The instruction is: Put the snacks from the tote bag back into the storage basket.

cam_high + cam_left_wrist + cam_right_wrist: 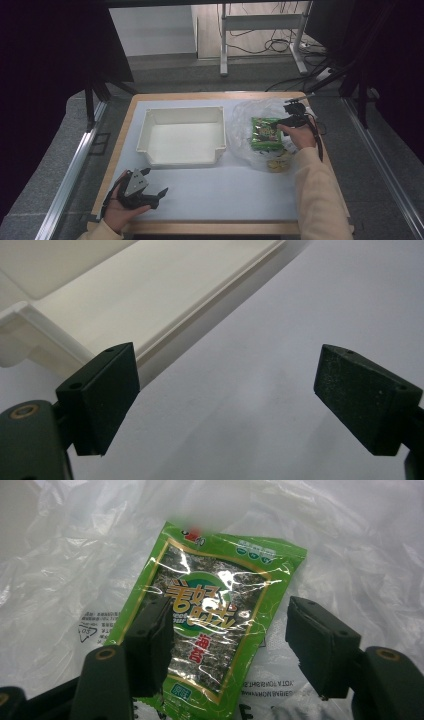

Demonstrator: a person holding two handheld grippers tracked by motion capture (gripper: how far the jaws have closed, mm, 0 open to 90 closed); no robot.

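Green snack packet (pixel 212 625) lies on clear plastic bag (pixel 250 131), right of empty white bin (pixel 182 136) on the surface. Right gripper (pixel 230 645) fingers wide, straddling packet, not closed. Left gripper (pixel 150 192) fingers wide, idle near the surface's front edge. Step, likely: grasp approach. Next: close on packet, avoid catching bag.
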